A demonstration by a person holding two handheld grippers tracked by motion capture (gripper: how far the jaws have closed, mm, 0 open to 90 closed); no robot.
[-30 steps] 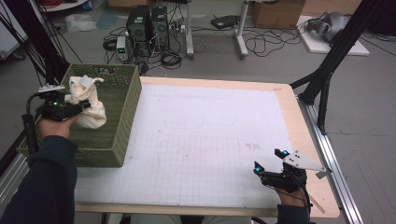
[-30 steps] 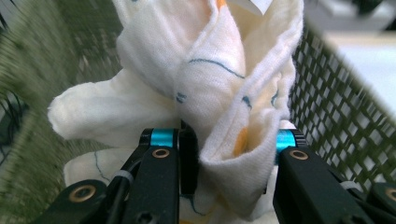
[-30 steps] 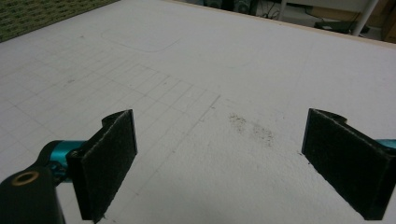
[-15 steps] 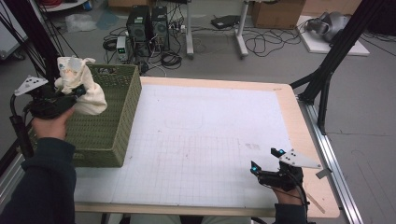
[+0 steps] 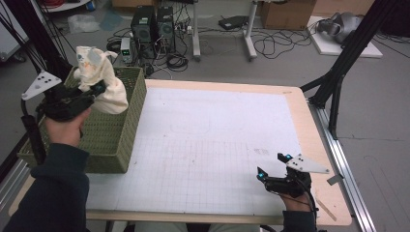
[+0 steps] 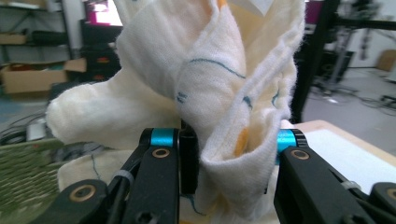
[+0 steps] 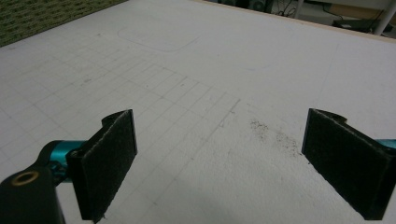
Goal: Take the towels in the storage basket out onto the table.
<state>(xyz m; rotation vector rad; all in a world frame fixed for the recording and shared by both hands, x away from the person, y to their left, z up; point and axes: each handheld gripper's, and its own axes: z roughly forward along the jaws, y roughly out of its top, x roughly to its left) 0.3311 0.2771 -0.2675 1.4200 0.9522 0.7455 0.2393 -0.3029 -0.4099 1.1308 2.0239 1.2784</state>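
Now the left gripper [image 5: 96, 90] pinches a bunched cream cloth [image 5: 100, 77] tight, holding it up above the green woven basket [image 5: 113, 140]. The cloth hangs down toward the basket. The right gripper [image 5: 273, 166] rests wide open and empty, well apart, on the white gridded mat [image 5: 208, 140].

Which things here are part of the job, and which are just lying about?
In use:
left hand-held gripper, shut on the cream cloth
green basket
right hand-held gripper, open

Lying about:
computer towers
floor cables
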